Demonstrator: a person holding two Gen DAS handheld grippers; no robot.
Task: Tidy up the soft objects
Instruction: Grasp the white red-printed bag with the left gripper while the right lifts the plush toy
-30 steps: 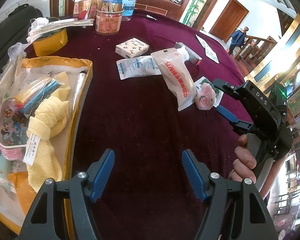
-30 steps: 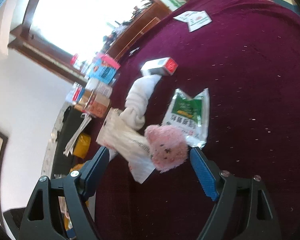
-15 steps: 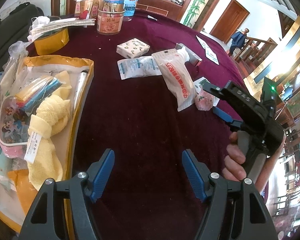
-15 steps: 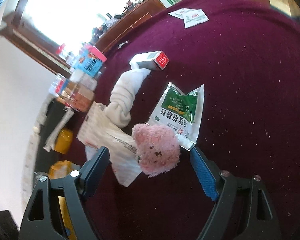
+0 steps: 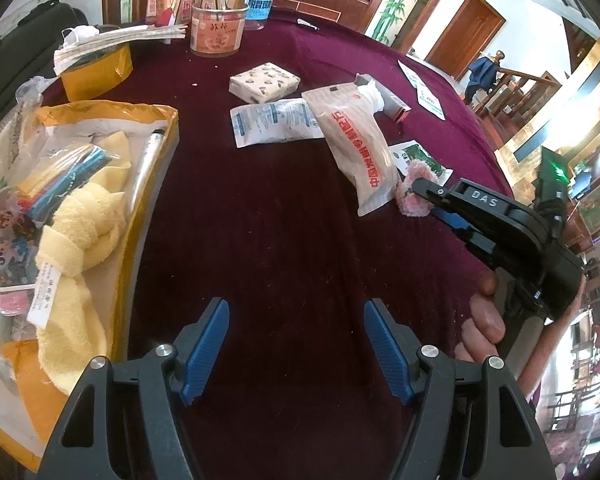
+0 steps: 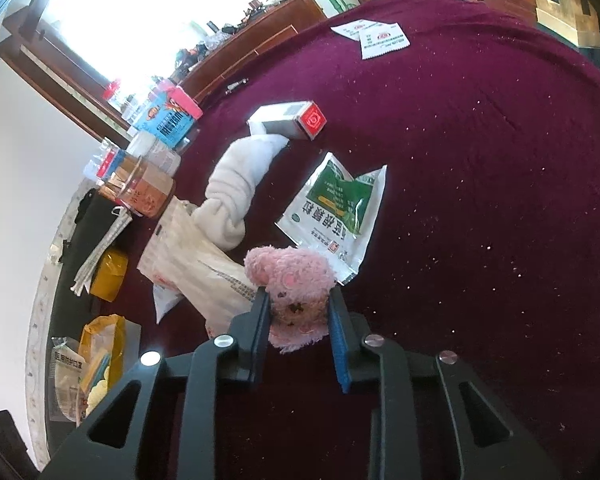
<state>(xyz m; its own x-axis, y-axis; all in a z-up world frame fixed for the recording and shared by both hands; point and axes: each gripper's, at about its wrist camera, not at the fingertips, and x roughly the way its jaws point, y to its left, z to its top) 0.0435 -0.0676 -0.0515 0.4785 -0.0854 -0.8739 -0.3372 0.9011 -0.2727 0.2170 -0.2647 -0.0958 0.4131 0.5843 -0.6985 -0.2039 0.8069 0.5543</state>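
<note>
On the counter [image 5: 284, 240], draped in deep maroon velvet-like cloth flecked with pale crumbs, my right tongs [image 6: 298, 320] are closing around a small pink plush toy [image 6: 296, 292]; its fuzzy, shaggy pile sits between the ribbed blue pads, which already touch its sides. The toy lies against a crinkled cream paper-and-film pouch [image 6: 196, 264] printed with red characters, and just beside a glossy green-and-white sachet [image 6: 336, 208]. Past them lies a knotted white towel [image 6: 236, 188], soft and ribbed, its far end touching a small grey carton with a red end [image 6: 288, 120].

From the left wrist view I see the right tongs coming in low from the right, tilted down, a person's hand [image 5: 482, 320] wrapped round the grip, only the fingers showing. My left tongs [image 5: 296, 344] hover wide apart over bare cloth, holding nothing.

At the left, a yellow-rimmed tray [image 5: 156, 184] carries a knotted yellow terry towel [image 5: 76, 232] with a white label, a clear packet of blue and yellow things [image 5: 60, 176], and a cartoon-printed pouch [image 5: 4, 248] partly cut off by the frame. Farther back sit a patterned tissue pack [image 5: 265, 82], a flat blue-printed wipes packet [image 5: 274, 122] and a round clear jar [image 5: 218, 28]. The toy's face is too blurred to make out.
</note>
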